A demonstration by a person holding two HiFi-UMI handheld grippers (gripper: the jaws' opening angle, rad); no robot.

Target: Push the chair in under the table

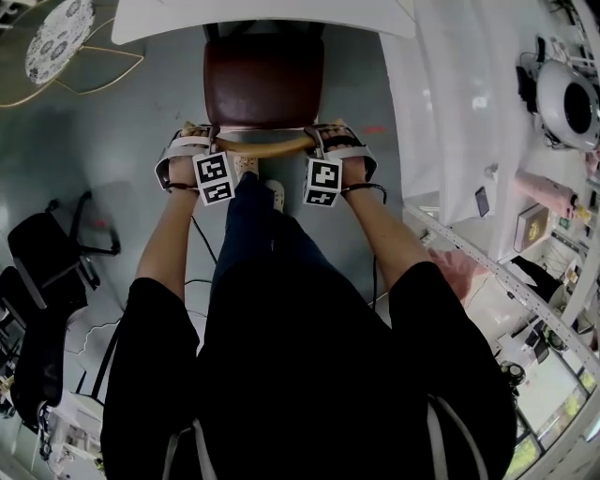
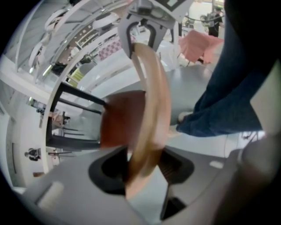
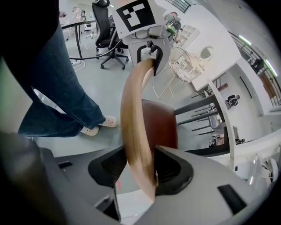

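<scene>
A chair with a dark red-brown seat (image 1: 262,80) stands in front of me, its front part under the edge of a white table (image 1: 262,19). Its curved wooden backrest (image 1: 267,145) runs between my two grippers. My left gripper (image 1: 199,139) is shut on the backrest's left end and my right gripper (image 1: 330,139) on its right end. In the left gripper view the wooden rail (image 2: 151,110) passes between the left gripper's (image 2: 142,169) jaws, with the seat (image 2: 120,118) beyond. The right gripper view shows the rail (image 3: 136,127) clamped in the right gripper (image 3: 140,169), and the left gripper (image 3: 147,39) at the far end.
A long white desk (image 1: 469,141) with small items runs along the right. Black office chairs (image 1: 47,272) stand at the left, and a round wire-frame table (image 1: 61,37) at the far left. The person's leg and white shoe (image 1: 274,192) are just behind the chair.
</scene>
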